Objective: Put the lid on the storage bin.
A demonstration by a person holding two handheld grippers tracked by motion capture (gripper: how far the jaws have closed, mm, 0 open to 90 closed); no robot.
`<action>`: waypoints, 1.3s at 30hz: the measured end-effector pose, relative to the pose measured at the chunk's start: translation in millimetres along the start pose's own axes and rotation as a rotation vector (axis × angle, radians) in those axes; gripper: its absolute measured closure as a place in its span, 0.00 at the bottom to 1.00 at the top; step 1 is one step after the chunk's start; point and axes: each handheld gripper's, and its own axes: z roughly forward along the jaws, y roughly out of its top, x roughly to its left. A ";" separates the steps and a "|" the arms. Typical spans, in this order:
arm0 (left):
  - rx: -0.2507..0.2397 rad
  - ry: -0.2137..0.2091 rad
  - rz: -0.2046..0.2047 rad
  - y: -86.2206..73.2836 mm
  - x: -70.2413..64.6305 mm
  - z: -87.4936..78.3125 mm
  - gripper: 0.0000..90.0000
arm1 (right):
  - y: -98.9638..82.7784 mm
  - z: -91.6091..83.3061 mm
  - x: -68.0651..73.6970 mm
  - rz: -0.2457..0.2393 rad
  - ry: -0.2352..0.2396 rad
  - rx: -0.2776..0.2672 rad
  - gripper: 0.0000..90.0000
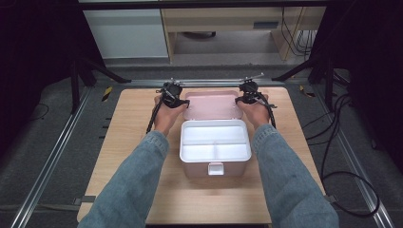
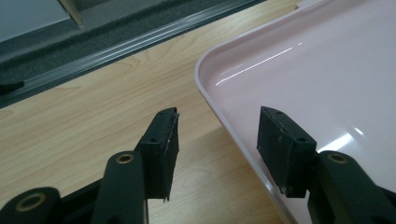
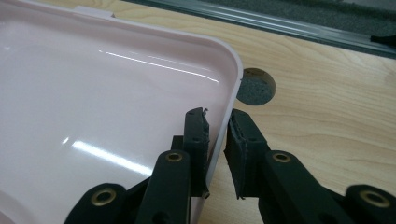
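A pink lunch box (image 1: 215, 142) stands open mid-table, its white inside split into compartments. Its pink lid (image 1: 211, 105) lies folded back behind it. My left gripper (image 1: 183, 102) is at the lid's left edge. In the left gripper view the jaws of the left gripper (image 2: 219, 112) stand apart astride the rim of the lid (image 2: 317, 70), neither pad touching it. My right gripper (image 1: 240, 99) is at the lid's right edge. In the right gripper view the right gripper (image 3: 218, 113) has its pads closed on the rim of the lid (image 3: 93, 107).
The wooden table (image 1: 142, 190) has a round cable hole (image 3: 256, 86) just right of the lid. A metal rail (image 2: 116, 44) runs along the floor past the far edge. Cables trail on the floor at the right (image 1: 342, 142). The box's latch (image 1: 215, 168) faces the near edge.
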 end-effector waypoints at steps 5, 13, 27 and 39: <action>-0.012 0.005 -0.009 1.2 0.8 -2.0 0.53 | 2.3 -4.6 1.7 0.005 -0.012 -0.030 0.89; -0.024 -0.041 -0.020 5.3 0.2 -5.6 0.71 | 6.4 -12.8 4.3 0.010 -0.022 -0.071 0.91; -0.058 -0.040 -0.048 20.8 -2.1 -23.2 0.84 | 11.2 -29.9 2.3 0.015 -0.024 -0.130 0.91; -0.121 -0.020 -0.055 31.6 -8.7 -50.5 0.89 | 16.5 -60.4 4.9 -0.007 -0.036 -0.204 0.93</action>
